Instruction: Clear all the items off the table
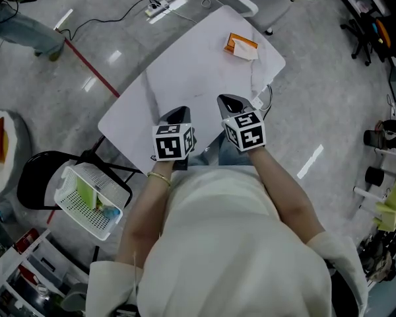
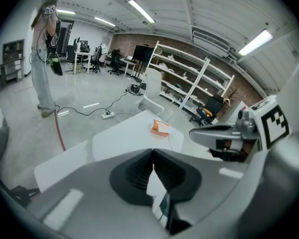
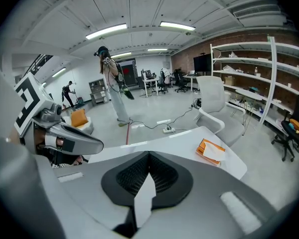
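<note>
Left gripper (image 1: 178,115): jaws closed tip to tip, nothing between them, held over the near edge of the white table (image 1: 185,78). Right gripper (image 1: 234,104): jaws likewise pressed together and empty, just beside the left one, over the same near edge.

Left of the table, on a black chair (image 1: 33,177), a white basket (image 1: 71,211) is seen with a green item inside; it is judged the likely drop point for cleared things.

Table top otherwise bare. One item noted: an orange tissue pack (image 1: 241,46) with a white sheet showing on top, lying flat near the far right corner, well apart from both grippers.

Step in hand, as judged: reach for the pack.
- The right gripper is better placed, since the pack lies on its side.
- Jaws should be opened before arrival, wide enough to span the pack's shorter side.
- The pack should be taken by its body, not by the loose sheet, which would likely pull free.
- A soft pack may be expected to give under pressure; a firm closure low on its sides is advised, then a straight lift before carrying across to the left.
</note>
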Tool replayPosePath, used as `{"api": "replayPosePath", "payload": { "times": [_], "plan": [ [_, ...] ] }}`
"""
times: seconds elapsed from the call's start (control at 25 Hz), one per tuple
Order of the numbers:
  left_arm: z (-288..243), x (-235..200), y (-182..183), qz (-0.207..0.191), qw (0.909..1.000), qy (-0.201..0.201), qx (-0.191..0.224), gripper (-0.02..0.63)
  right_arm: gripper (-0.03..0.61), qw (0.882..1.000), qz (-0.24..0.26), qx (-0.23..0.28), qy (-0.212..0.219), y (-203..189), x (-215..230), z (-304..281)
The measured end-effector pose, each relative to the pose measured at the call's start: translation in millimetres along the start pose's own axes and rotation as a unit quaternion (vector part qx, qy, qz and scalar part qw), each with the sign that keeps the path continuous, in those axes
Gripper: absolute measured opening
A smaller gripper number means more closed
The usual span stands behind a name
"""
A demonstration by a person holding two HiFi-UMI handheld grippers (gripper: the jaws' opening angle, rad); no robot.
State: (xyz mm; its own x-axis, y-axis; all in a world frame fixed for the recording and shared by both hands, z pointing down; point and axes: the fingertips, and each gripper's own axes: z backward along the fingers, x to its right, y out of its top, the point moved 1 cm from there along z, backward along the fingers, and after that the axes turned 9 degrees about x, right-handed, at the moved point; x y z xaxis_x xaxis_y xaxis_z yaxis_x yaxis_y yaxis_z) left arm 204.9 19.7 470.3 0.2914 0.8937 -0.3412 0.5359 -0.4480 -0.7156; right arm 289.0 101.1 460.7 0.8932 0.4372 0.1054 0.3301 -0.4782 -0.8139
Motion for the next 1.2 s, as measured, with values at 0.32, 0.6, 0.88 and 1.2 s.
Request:
{"api": "replayPosePath", "payload": {
  "times": [0.32,0.6,0.88,1.2],
  "plan": [
    [-43,20,20,0.022,0.9993,0.028,0.01,0.009,0.0,0.999,0.029,-0.011,0.032,14,55,-14],
    [-83,44,31,0.046,0.9979,0.045,0.003,0.009,0.0,0.997,0.038,-0.033,0.051,16,108,-28],
    [-118,57,36,0.069,0.9952,0.069,0.005,0.009,0.0,0.994,0.062,-0.058,0.075,8,152,-43],
    [-151,72,34,0.103,0.99,0.096,0.005,0.009,0.008,0.988,0.085,-0.083,0.099,3,201,-65]
  ]
}}
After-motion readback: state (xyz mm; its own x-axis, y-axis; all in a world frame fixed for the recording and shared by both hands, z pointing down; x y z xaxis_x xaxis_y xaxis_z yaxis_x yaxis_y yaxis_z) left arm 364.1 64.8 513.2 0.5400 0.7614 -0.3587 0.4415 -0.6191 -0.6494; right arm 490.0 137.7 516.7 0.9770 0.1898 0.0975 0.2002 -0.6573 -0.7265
